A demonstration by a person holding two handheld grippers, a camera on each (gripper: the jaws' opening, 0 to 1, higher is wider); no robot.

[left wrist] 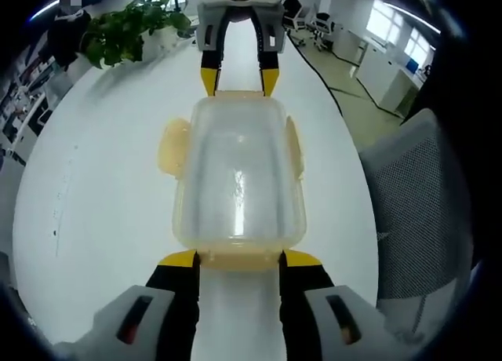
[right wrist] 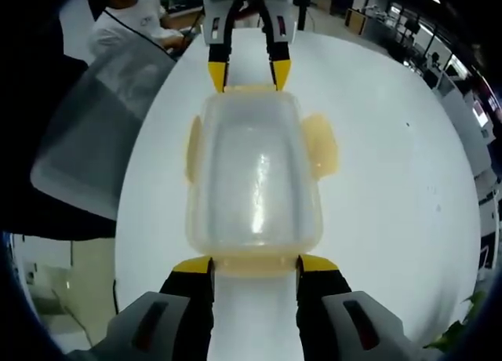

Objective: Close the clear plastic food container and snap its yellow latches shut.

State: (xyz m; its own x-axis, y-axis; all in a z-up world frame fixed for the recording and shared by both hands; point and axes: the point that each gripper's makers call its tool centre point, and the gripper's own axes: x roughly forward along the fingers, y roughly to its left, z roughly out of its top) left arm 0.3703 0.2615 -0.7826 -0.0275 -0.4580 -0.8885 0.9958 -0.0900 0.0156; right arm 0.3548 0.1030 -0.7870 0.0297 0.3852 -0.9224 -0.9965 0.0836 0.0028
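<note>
The clear container [left wrist: 238, 176] sits lid-on in the middle of the white table [left wrist: 102, 212], squeezed endwise between the left gripper [left wrist: 238, 259] and the right gripper [right wrist: 255, 264], both spread wide against the end latches, seemingly to press them shut while the side latches [left wrist: 173, 147] flare out.
</note>
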